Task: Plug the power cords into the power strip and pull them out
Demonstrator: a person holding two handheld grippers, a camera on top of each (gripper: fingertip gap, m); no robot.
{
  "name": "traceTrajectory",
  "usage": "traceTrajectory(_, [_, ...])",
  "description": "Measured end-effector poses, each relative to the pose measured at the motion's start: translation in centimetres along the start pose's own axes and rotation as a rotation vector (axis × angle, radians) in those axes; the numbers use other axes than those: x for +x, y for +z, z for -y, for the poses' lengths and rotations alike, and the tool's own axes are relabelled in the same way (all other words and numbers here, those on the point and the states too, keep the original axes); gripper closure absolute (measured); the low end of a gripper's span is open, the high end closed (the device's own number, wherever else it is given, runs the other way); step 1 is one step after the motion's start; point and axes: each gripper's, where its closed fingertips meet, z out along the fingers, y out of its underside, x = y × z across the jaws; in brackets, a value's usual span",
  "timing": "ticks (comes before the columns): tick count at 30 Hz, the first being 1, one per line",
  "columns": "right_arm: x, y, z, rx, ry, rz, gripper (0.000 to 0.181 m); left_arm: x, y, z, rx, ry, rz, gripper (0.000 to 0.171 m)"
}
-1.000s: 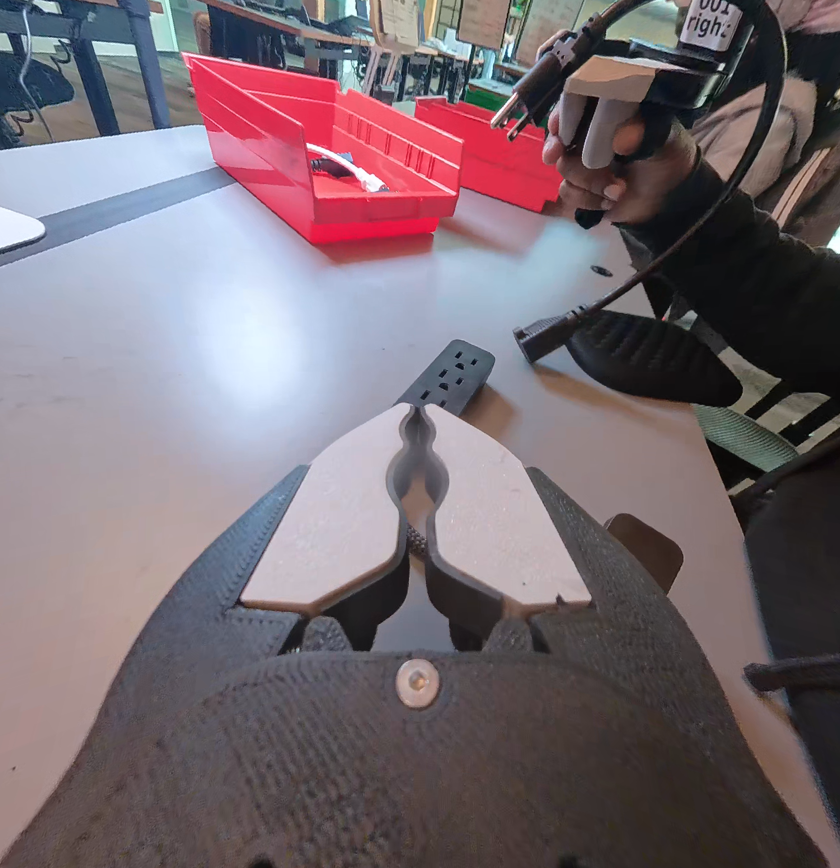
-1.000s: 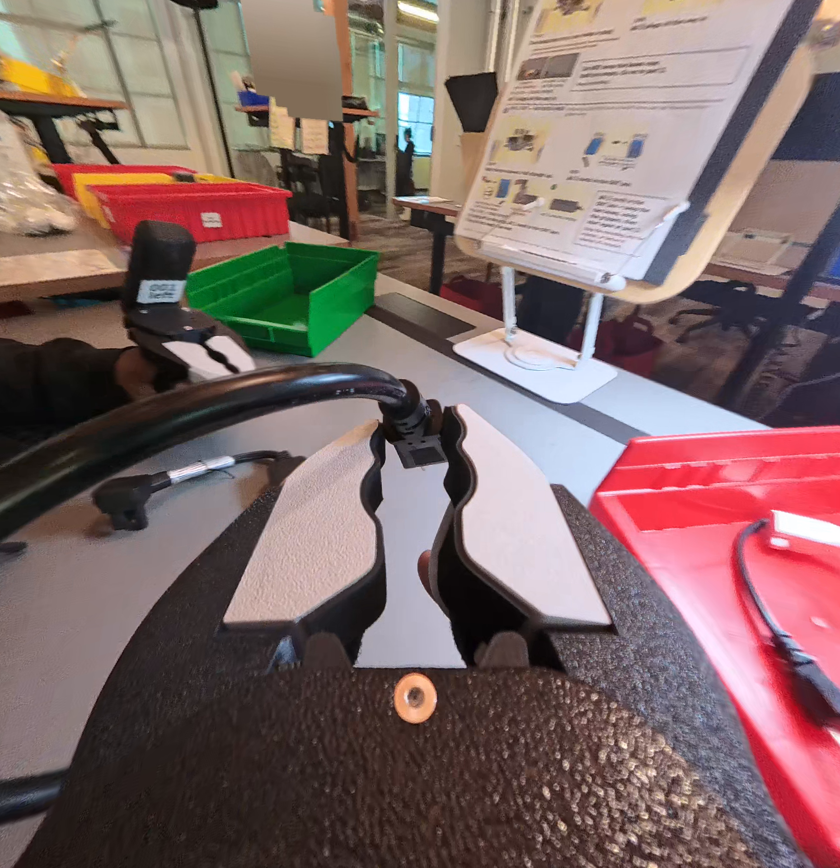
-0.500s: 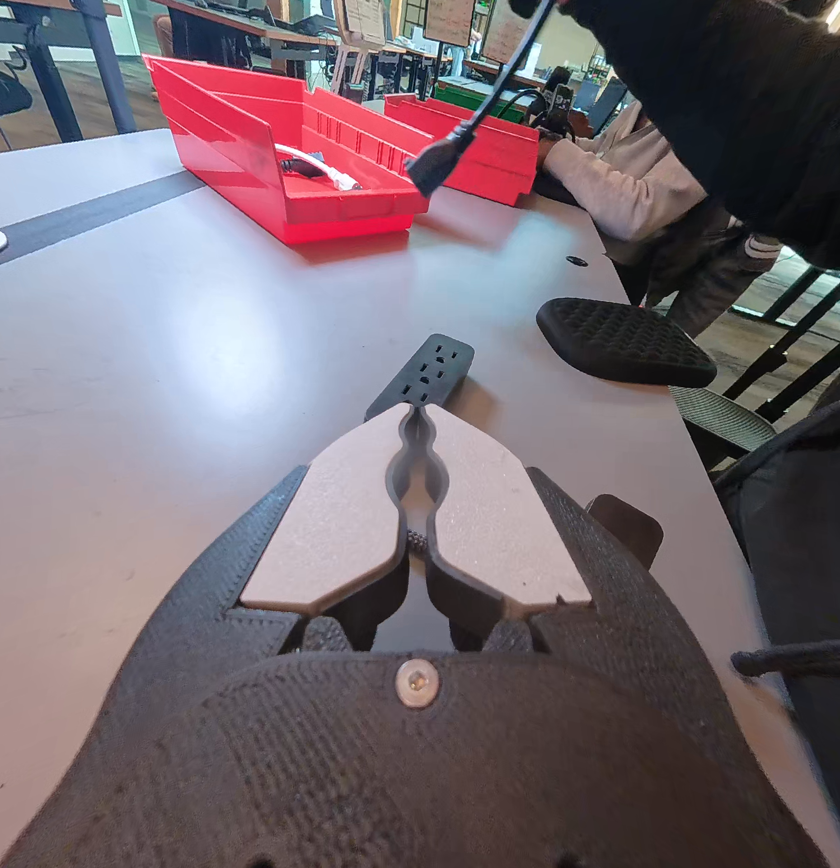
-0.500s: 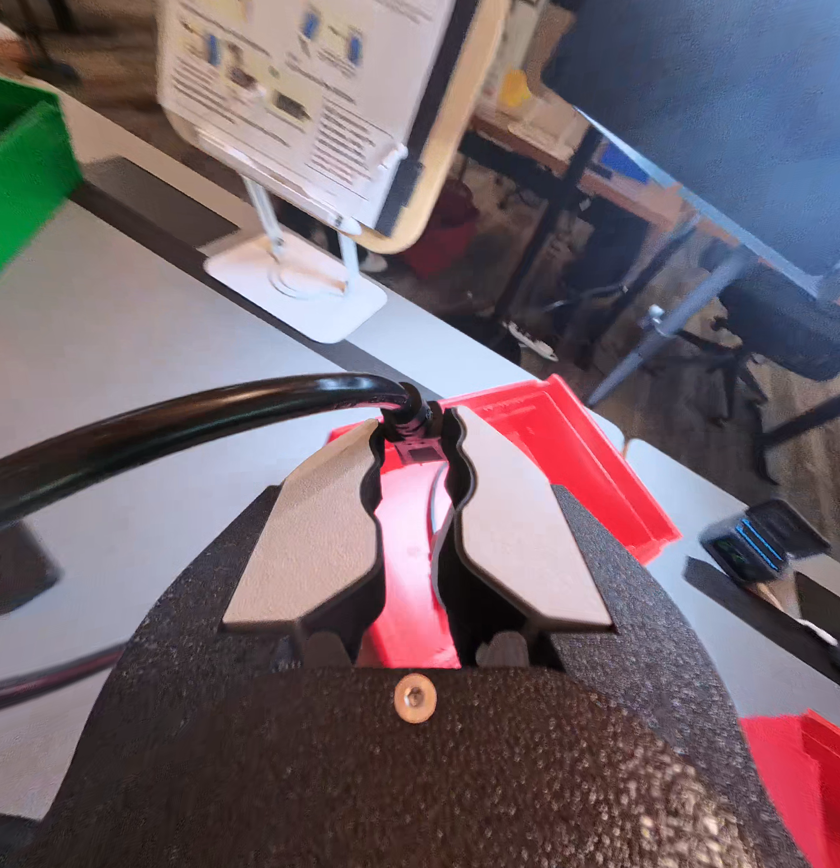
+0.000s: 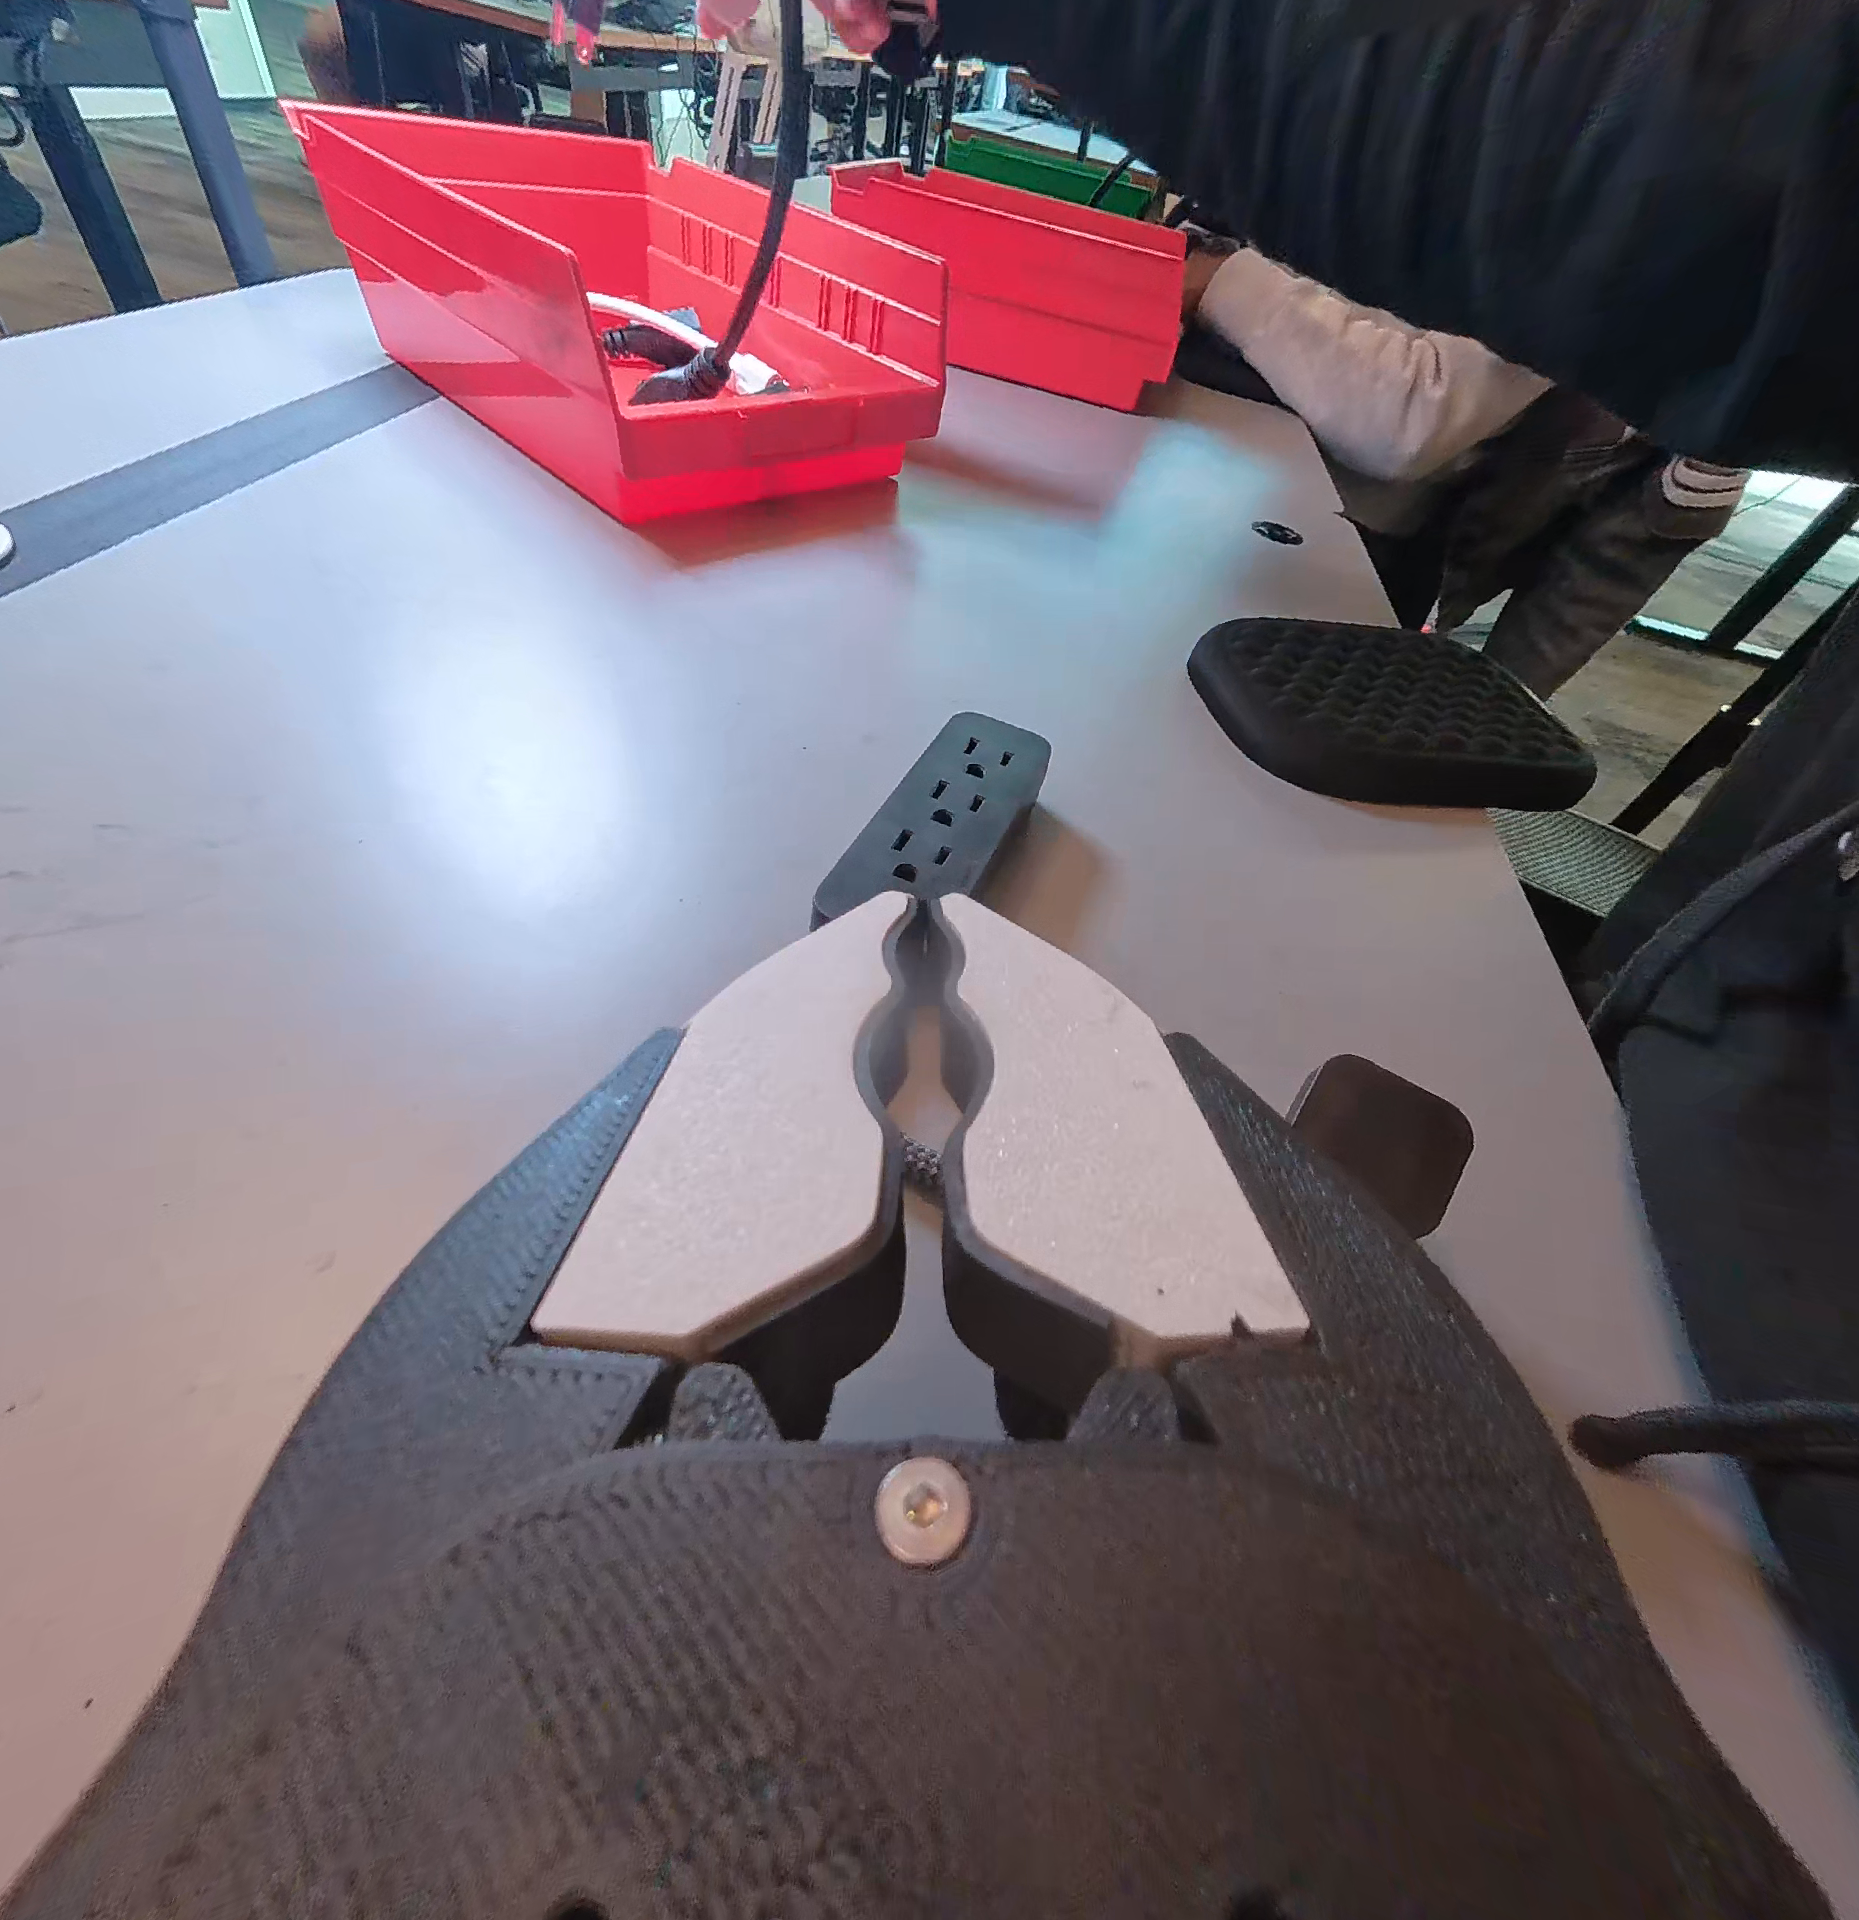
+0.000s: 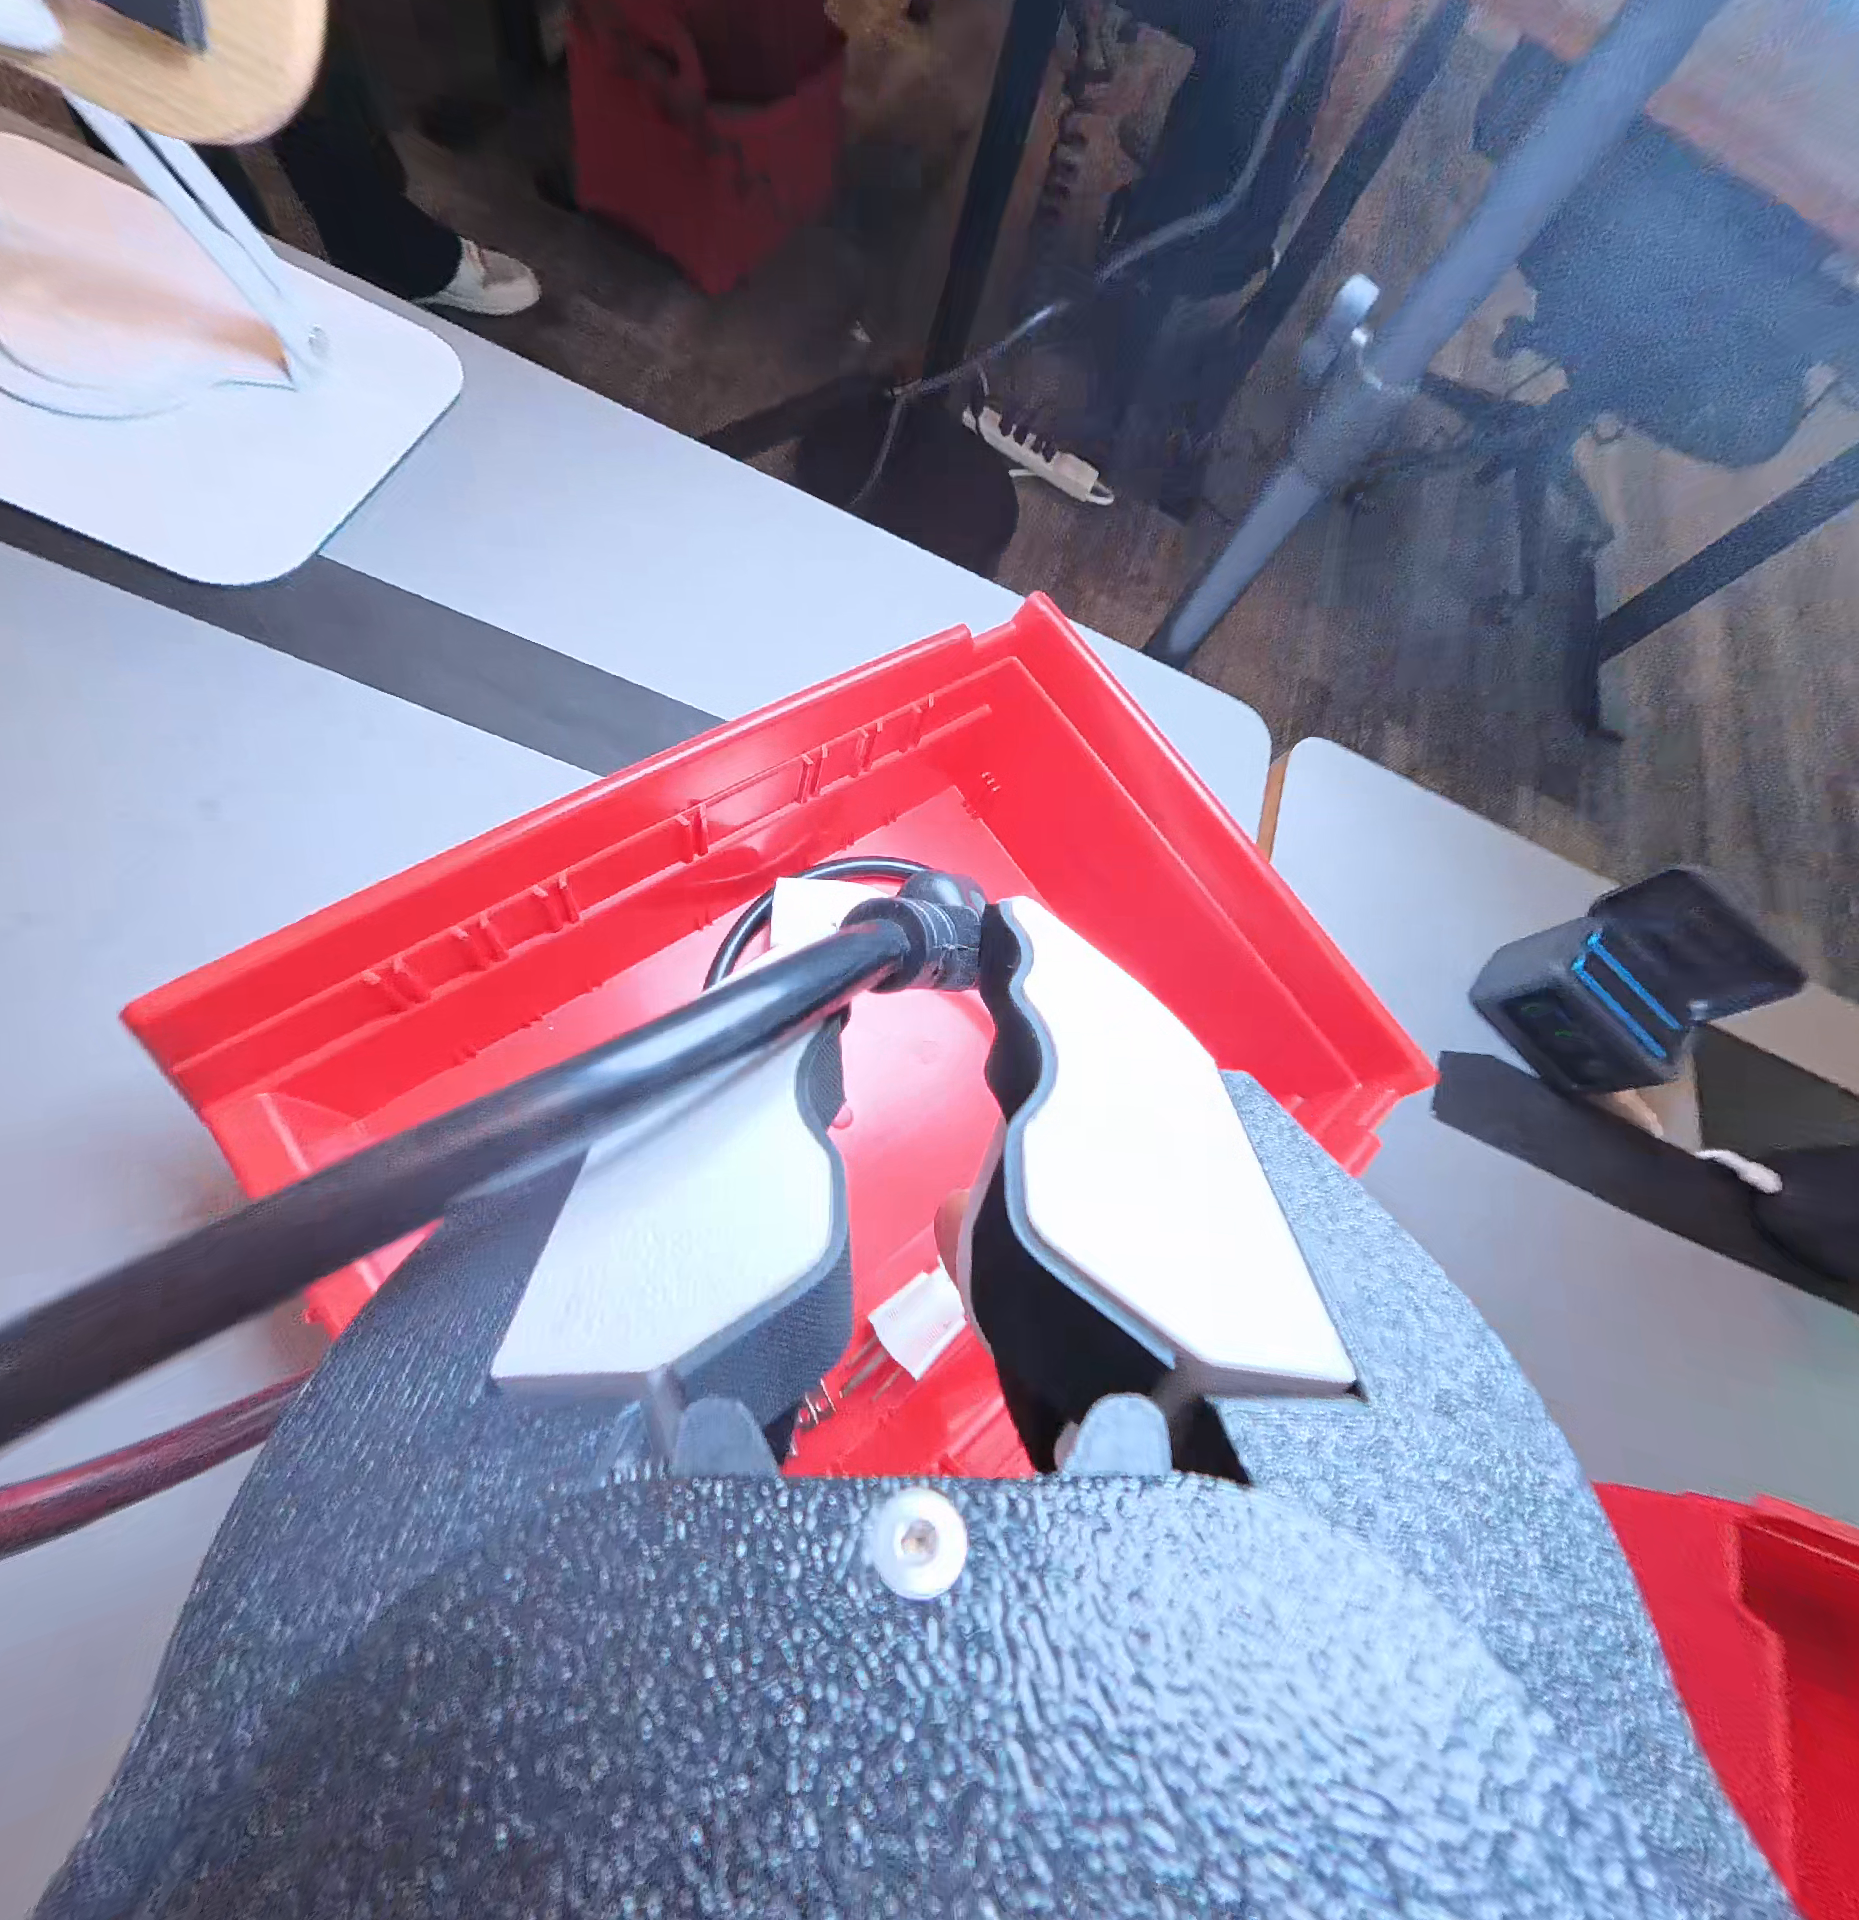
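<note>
The black power strip (image 5: 946, 810) lies on the grey table (image 5: 437, 779) with its sockets empty. My left gripper (image 5: 923, 906) is shut at the strip's near end, with a bit of braided cord (image 5: 925, 1158) pinched between its fingers. My right gripper (image 6: 930, 935) points down over the red bin (image 6: 1112, 831) and is shut on the plug (image 6: 940, 930) of a black power cord (image 6: 437, 1132). In the left wrist view that cord (image 5: 759, 239) hangs into the red bin (image 5: 696, 447), its free end (image 5: 686, 379) resting on the bin floor beside a white cable (image 5: 644, 312).
A second red bin (image 5: 1008, 281) and a green bin (image 5: 1039, 166) stand behind. A black chair armrest (image 5: 1382, 727) sits at the table's right edge. A white stand base (image 6: 177, 416) is at the left. A black device (image 6: 1631, 977) sits on the neighbouring table. Some 50 cm of space lies between my two pairs of fingers. About 40 cm separates my right fingertips from the white stand base (image 6: 177, 416).
My right gripper has swung the cord away from the strip, over the red bin, and tipped downward; the cord's free end dropped into the bin. My left gripper has stayed shut in place.
</note>
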Motion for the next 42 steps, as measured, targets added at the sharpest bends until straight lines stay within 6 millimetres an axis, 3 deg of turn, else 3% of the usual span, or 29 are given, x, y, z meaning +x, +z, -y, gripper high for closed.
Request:
traceTrajectory(6, [1.2,2.4,-1.7,-0.069,0.053,-0.005,0.154,-0.5,0.1,-0.6,-0.018,-0.026,0.002,0.171])
traceTrajectory(8, [1.5,2.4,-1.9,-0.090,0.097,0.024,0.141,-0.7,0.1,-0.7,-0.025,-0.037,0.007,0.171])
traceTrajectory(13, [2.2,0.7,-1.7,-0.084,0.084,0.035,0.116,-0.9,0.0,-0.9,-0.041,-0.059,0.014,0.165])
traceTrajectory(17, [0.3,-1.7,-1.7,-0.031,0.010,0.056,0.105,-1.4,0.0,-1.2,-0.065,-0.068,0.044,0.156])
traceTrajectory(22, [-5.3,-5.2,-3.0,0.053,-0.071,0.162,0.122,-1.9,0.0,-1.4,-0.081,-0.057,0.080,0.144])
traceTrajectory(28, [-13.2,-8.6,-6.5,0.193,-0.141,0.303,0.178,-1.7,0.0,-1.2,-0.094,-0.003,0.083,0.143])
traceTrajectory(32, [-20.9,-10.2,-8.1,0.285,-0.138,0.436,0.179,-1.7,0.1,-1.5,-0.123,0.057,0.101,0.149])
traceTrajectory(36, [-29.9,-11.2,-9.5,0.329,-0.206,0.601,0.178,-1.8,0.4,-2.1,-0.151,0.101,0.122,0.149])
traceTrajectory(37, [-31.7,-11.3,-9.7,0.330,-0.217,0.640,0.172,-1.9,0.5,-2.2,-0.159,0.107,0.128,0.149])
traceTrajectory(40, [-35.6,-10.9,-11.1,0.254,-0.293,0.725,0.146,-2.0,0.8,-2.7,-0.174,0.108,0.138,0.148])
traceTrajectory(42, [-36.9,-10.8,-11.7,0.227,-0.361,0.752,0.148,-2.0,0.9,-2.8,-0.175,0.100,0.136,0.147])
